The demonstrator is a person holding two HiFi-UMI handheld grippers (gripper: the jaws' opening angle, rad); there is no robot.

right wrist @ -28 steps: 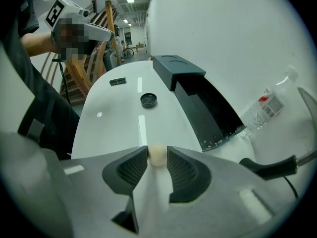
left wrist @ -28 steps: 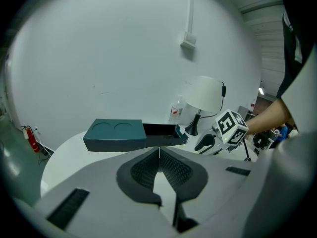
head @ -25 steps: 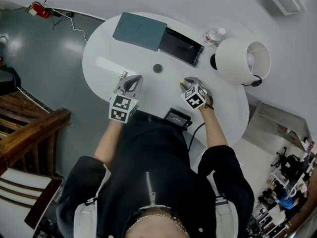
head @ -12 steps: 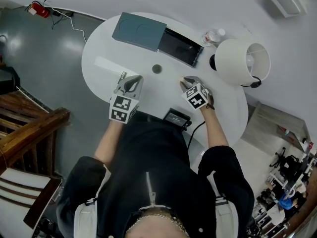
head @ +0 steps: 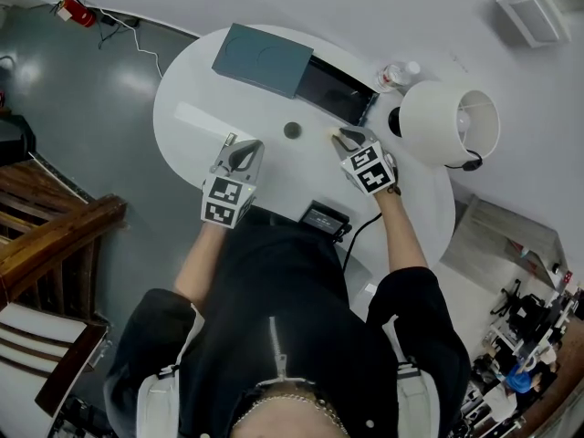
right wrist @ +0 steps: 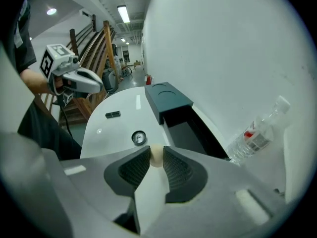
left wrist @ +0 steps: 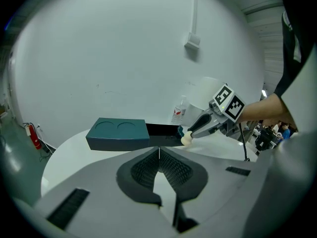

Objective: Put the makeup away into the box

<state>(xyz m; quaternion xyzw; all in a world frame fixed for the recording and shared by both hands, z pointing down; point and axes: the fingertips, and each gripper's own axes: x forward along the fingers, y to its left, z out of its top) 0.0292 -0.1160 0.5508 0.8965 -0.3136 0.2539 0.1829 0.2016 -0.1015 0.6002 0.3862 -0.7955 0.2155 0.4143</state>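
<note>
A teal box (head: 260,57) lies at the table's far side, its lid slid left off a dark open tray (head: 333,89). My right gripper (head: 341,135) hangs above the table just short of that tray. It is shut on a cream makeup sponge (right wrist: 155,152); its jaws have just been closing on the sponge. The left gripper view shows the sponge (left wrist: 186,140) at its tips. A round compact (head: 292,130) lies between the grippers. My left gripper (head: 245,144) rests low over the table, shut and empty, beside a small dark stick (right wrist: 113,114).
A white lamp (head: 447,121) stands at the table's right end, with a water bottle (head: 399,73) behind the box. A black device (head: 327,215) with a cable sits at the near edge. The white table (head: 192,117) is oval, with grey floor around it.
My right gripper has risen off the table with the sponge and moved toward the open tray. The left gripper has stayed where it was.
</note>
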